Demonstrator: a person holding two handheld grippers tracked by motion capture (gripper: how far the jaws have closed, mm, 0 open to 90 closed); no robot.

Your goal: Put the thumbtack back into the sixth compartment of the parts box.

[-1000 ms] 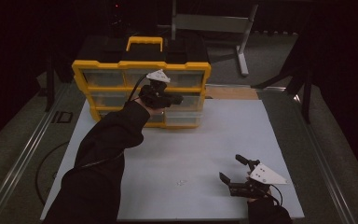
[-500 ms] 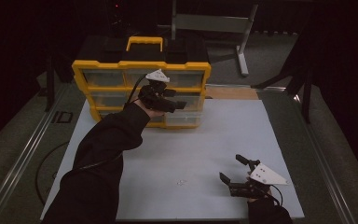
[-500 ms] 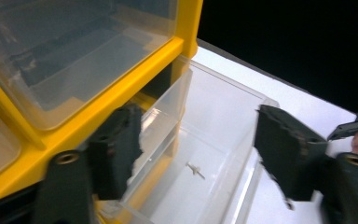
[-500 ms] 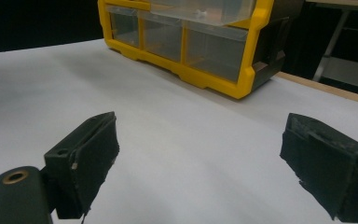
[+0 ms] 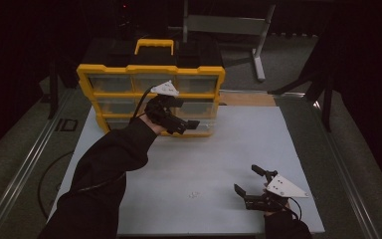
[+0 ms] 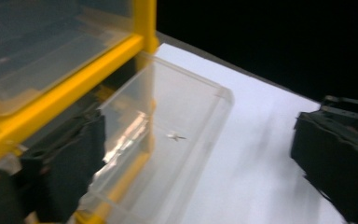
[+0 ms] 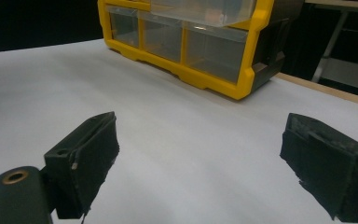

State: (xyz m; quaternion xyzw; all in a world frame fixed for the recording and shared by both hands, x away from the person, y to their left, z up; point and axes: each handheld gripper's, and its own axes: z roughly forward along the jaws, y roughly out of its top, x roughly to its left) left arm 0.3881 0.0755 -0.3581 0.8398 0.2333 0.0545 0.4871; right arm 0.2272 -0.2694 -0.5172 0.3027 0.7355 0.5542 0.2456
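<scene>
A yellow organizer point(image 5: 149, 72) with clear drawers stands at the back of the white table point(image 5: 229, 139). My left gripper point(image 5: 185, 115) is at its front, open, its jaws wide apart on either side of a clear drawer point(image 6: 186, 107) that sticks out of the frame. In the left gripper view one jaw sits against the drawer's side and the other stands well clear on the right. A small metal piece point(image 6: 176, 136) lies in the drawer. My right gripper point(image 5: 248, 180) rests low near the front right of the table, open and holding nothing, facing the organizer point(image 7: 200, 60).
A few tiny metal bits point(image 5: 194, 194) lie on the table in front of the middle. A metal stand point(image 5: 258, 45) is behind the table. A black cable point(image 5: 54, 174) loops off the left edge.
My left gripper has come back from the organizer toward the near side, and the clear drawer has slid out with it. The right gripper has stayed where it was.
</scene>
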